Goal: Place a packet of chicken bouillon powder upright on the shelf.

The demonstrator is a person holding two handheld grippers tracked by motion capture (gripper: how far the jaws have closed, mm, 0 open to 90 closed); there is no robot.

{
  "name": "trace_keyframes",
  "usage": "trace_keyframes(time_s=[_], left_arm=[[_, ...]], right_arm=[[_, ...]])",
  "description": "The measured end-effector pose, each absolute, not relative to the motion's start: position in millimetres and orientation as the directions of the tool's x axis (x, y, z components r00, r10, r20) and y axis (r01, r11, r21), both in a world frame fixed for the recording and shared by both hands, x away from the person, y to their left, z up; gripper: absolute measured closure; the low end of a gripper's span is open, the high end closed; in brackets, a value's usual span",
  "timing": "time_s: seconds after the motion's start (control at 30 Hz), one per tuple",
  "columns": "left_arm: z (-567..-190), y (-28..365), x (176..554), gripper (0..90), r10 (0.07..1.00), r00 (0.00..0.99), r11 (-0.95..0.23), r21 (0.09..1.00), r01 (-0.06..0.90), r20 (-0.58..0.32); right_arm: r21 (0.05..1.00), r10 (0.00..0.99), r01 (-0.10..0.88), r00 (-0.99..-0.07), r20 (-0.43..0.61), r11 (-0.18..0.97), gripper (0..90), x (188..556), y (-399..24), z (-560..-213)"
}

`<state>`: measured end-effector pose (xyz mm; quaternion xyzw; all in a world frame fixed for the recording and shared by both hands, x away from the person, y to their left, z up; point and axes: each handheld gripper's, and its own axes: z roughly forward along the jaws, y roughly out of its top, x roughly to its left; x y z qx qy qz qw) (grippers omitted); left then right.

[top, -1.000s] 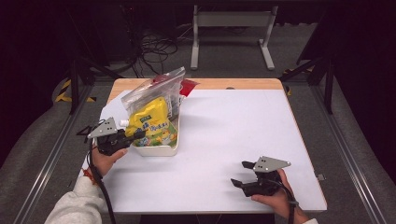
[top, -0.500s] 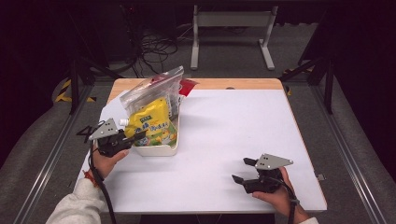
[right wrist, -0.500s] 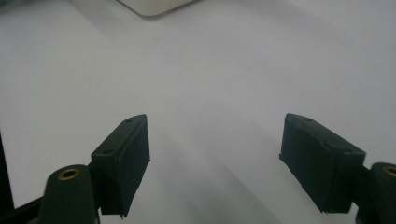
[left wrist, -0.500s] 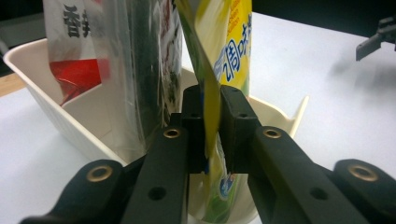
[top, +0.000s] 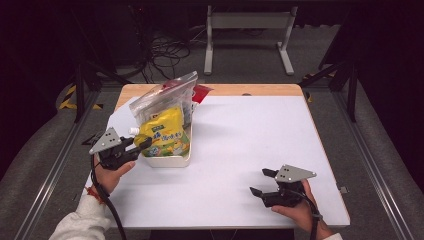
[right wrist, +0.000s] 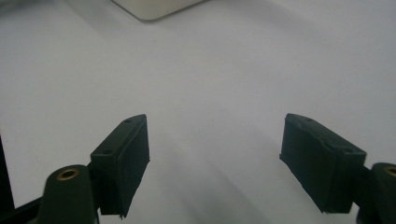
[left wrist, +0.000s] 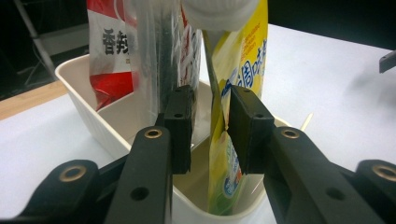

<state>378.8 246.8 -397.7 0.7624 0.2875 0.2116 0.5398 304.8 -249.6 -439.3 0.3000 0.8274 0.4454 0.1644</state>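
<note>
— White surface (top: 240, 150) carries a cream bin (top: 167, 161) with the yellow pouch (top: 162, 135) standing inside.
— Left hand-held gripper (top: 142, 145) has just been opening, pads off the pouch: release step. Next, probably withdraw. Right hand-held gripper (top: 260, 182) gapes empty.

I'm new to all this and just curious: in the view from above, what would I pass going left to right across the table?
Left hand-held gripper → white tub holding a yellow pouch → right hand-held gripper.
</note>
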Motion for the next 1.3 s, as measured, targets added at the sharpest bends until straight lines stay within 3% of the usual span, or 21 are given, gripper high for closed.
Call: trace_keyframes(time_s=[0.23, 0.57, 1.07, 1.3], left_arm=[[-391, 257, 361, 64.7, 0.722, 0.692, -0.186, 0.964, 0.191, 0.003], [-385, 259, 341, 61.1, 0.733, 0.679, -0.190, 0.970, 0.154, 0.036], [-393, 247, 321, 37.1, 0.731, 0.680, -0.244, 0.951, 0.191, 0.051], [-402, 247, 306, 37.4, 0.719, 0.692, -0.301, 0.928, 0.221, 0.069]], right_arm=[[0.838, 0.644, 0.348, -0.765, -0.006, 0.420, 23.3, 304, -251, -438], [0.845, 0.650, 0.341, -0.760, -0.010, 0.412, 23.1, 304, -253, -436], [0.852, 0.661, 0.335, -0.750, -0.017, 0.402, 22.5, 303, -257, -432], [0.851, 0.664, 0.334, -0.747, -0.023, 0.406, 22.5, 303, -259, -432]])
